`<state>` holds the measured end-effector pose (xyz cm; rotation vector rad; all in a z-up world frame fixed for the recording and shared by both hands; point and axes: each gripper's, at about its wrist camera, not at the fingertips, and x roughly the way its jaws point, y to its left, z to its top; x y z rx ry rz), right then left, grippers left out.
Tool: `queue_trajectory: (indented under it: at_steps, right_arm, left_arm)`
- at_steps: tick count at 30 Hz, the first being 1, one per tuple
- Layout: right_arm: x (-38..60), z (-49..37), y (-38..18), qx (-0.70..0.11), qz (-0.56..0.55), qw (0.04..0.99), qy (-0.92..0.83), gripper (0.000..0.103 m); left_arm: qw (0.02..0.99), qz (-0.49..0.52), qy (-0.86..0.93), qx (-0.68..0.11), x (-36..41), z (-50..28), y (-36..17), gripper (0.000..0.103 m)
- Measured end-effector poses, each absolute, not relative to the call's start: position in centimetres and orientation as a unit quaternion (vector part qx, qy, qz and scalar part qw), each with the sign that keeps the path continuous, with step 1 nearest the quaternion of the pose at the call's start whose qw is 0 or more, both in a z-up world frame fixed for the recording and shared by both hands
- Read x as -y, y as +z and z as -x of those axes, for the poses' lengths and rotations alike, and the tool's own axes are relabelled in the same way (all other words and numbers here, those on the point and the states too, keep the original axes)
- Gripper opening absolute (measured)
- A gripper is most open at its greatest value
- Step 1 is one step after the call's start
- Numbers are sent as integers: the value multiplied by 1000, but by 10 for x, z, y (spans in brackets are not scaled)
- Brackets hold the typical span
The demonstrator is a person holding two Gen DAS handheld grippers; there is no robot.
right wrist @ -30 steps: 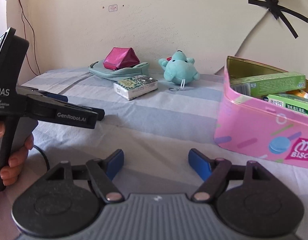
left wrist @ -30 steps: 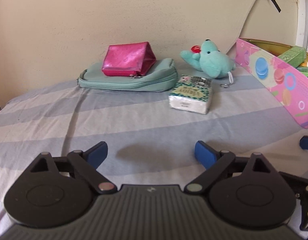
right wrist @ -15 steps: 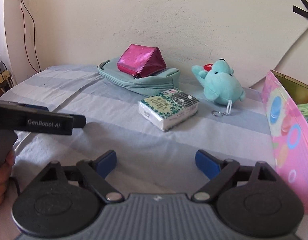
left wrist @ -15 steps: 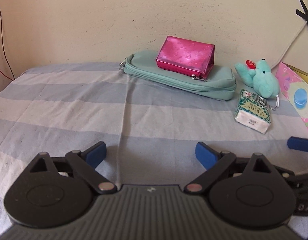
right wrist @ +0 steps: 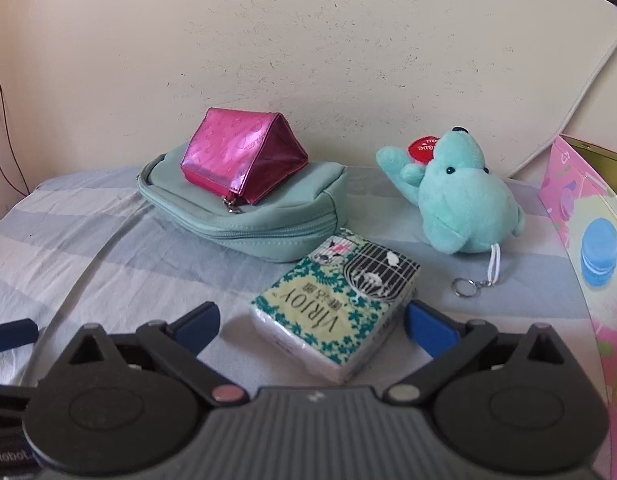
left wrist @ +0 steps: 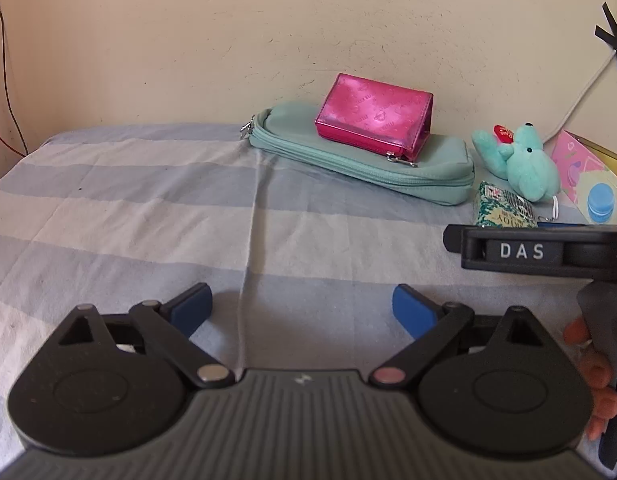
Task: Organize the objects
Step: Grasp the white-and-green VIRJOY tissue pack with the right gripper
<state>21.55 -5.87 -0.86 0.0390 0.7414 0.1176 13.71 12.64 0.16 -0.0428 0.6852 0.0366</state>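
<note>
Opening wide, right gripper [right wrist: 310, 322] brackets the tissue pack [right wrist: 335, 306] at lower centre, pads not touching, presumably to pick it for the pink tin [right wrist: 588, 240] at right. Left gripper [left wrist: 302, 308] spread, empty.

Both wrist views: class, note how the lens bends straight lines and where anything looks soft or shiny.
Left wrist view: bedsheet stripes bow outward, corners darken. Right wrist view: tissue pack print slightly soft up close; pink pouch shows sheen; daylight soft, shadows faint.
</note>
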Motion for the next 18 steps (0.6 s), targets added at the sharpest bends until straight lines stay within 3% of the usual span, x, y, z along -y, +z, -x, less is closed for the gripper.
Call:
queue_trajectory:
  at_steps: [3,5,8,18]
  right_arm:
    - [61,-220,-9,-358,-27,932,45,99]
    - [65,-218,-8,-348,-32,936,38,83]
    - [71,-213,-7,-344,-30,937,48,71]
    - [71,-147,-4,-336,54,925,167,69]
  left_arm:
    - [941,21,17,-336,-127,-137,2,99]
    - [941,22,17,-336,-127,-137,2,99]
    - [941,21,18,-336,-126,-136,2,99]
    - [941,14,14,-338,-123,-136,1,100]
